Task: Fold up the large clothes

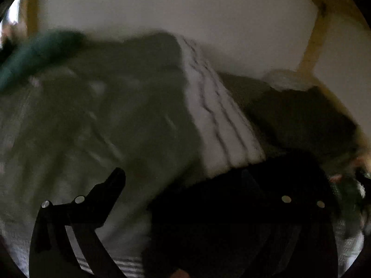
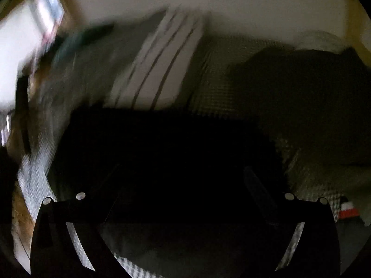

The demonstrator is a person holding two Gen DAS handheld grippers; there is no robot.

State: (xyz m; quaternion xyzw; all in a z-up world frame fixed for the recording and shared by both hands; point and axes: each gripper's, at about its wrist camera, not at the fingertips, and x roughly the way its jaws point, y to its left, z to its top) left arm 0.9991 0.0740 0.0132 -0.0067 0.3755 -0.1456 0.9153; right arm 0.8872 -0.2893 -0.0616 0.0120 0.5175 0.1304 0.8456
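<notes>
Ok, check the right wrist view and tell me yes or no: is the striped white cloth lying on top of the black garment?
No. The black garment lies in front, and its dark edge covers the near end of the striped white cloth.

A black garment (image 2: pixel 162 150) lies on a grey-green waffle-textured bedspread (image 2: pixel 313 173). Beyond the garment is a white towel (image 1: pixel 215 115) with dark stripes, and a teal cloth (image 1: pixel 30 55).
</notes>
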